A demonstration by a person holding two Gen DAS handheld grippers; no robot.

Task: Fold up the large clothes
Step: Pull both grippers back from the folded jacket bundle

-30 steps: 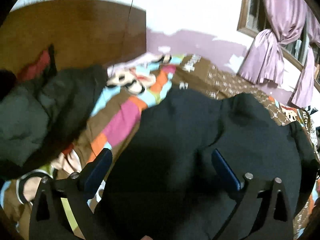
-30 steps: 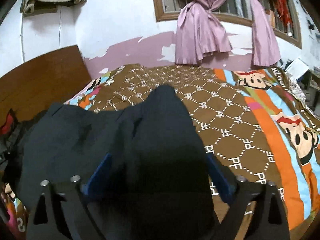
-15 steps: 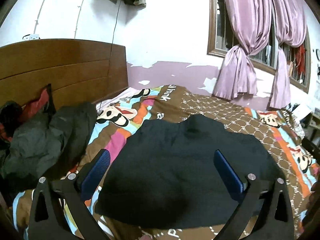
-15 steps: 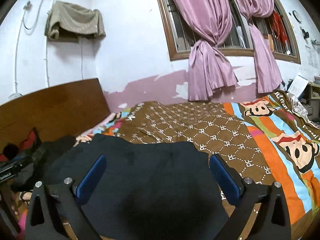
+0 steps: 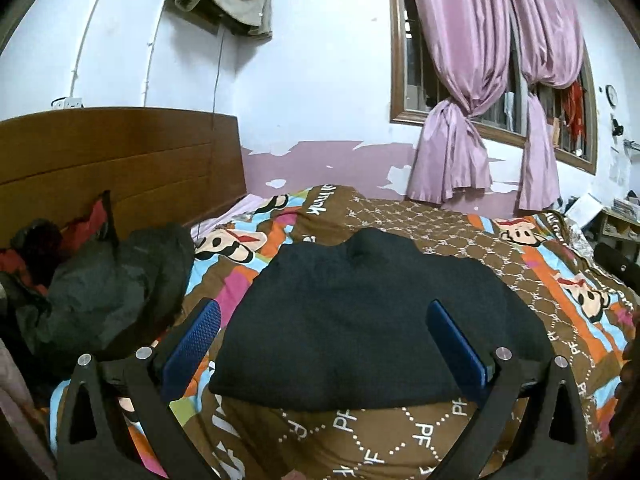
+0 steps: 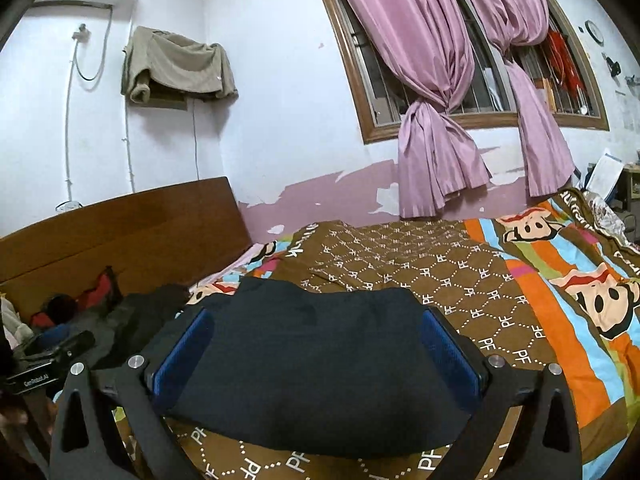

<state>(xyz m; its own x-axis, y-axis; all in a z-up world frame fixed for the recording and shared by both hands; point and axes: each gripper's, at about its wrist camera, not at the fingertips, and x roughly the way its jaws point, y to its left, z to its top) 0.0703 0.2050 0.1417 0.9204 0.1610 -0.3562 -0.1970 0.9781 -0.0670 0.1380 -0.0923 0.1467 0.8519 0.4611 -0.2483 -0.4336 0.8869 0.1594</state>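
A black garment (image 5: 360,320) lies folded into a compact block on the patterned bedspread (image 5: 400,436); the right wrist view shows the same black garment (image 6: 316,368) filling the space ahead of the fingers. My left gripper (image 5: 324,340) hangs above and in front of its near edge, open, with nothing between the blue pads (image 5: 192,340). My right gripper (image 6: 316,356) is likewise open and empty, raised clear of the cloth, blue pads (image 6: 448,352) wide apart.
A heap of dark and red clothes (image 5: 92,284) lies at the left by the wooden headboard (image 5: 120,160). Pink curtains (image 5: 460,100) hang at the window on the far wall. The other gripper's black body (image 6: 44,360) shows at the left edge.
Both grippers have risen and pulled back from the black garment, tilting up so the wall and window show. The garment now lies flat and folded on the bed.
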